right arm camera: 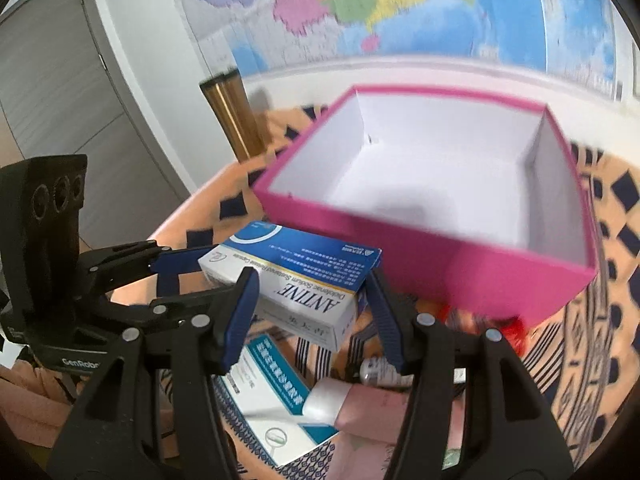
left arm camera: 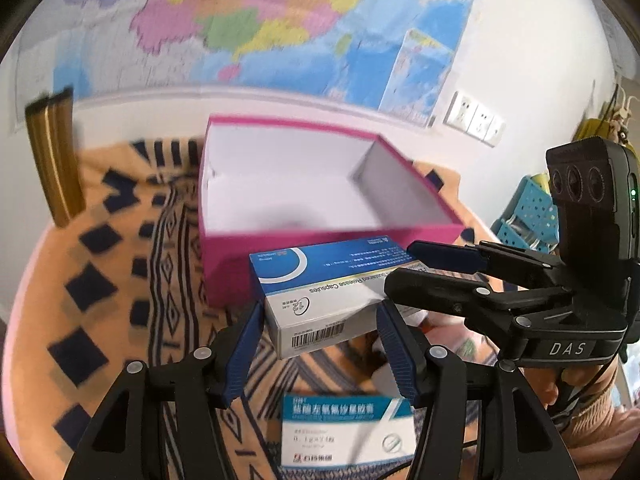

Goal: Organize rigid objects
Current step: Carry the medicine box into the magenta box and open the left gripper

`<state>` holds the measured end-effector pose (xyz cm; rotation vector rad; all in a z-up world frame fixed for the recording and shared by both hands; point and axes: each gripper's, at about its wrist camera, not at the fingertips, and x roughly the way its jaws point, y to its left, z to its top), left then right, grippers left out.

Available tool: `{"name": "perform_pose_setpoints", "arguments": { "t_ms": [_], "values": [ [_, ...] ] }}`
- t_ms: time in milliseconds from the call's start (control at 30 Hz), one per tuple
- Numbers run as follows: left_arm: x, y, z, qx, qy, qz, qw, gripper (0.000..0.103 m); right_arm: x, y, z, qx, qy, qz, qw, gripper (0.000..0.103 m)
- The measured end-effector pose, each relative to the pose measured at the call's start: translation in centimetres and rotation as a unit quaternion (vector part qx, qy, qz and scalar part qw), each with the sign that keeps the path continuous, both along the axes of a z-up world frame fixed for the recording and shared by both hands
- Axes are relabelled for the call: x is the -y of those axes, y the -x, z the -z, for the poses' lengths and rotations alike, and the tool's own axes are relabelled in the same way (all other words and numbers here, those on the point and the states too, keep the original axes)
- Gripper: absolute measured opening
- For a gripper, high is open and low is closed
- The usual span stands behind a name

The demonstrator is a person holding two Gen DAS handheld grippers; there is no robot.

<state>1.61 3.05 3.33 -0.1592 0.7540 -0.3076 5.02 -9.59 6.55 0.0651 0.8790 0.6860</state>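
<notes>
Left wrist view shows the left tool [left arm camera: 320, 320] and right tool [left arm camera: 400, 268] both clamped on one blue-and-white medicine carton [left arm camera: 320, 292], held aloft at six o'clock from the empty pink box [left arm camera: 320, 236], seemingly for shared carrying inside.

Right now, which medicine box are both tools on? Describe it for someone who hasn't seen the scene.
Start at the open pink box on the patterned cloth. Just in front of it, lifted, is the blue-and-white carton marked Capsules. The teal-and-white carton lies flat below.
</notes>
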Motion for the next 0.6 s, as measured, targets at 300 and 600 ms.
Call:
{"name": "perform_pose_setpoints", "arguments": {
  "t_ms": [300, 600],
  "values": [
    [0.6, -3.5, -3.3, 0.035, -0.025, -0.004, 0.9991, 0.059, 0.5, -3.2, -2.9, 0.043, -0.015, 0.01, 0.999, 0.058],
    [0.7, -8.1, -1.9, 0.008, -0.044, -0.018, 0.9988, 0.059, 0.5, -8.6, -0.5, 0.006, -0.014, 0.029, 0.999, 0.057]
  ]
}}
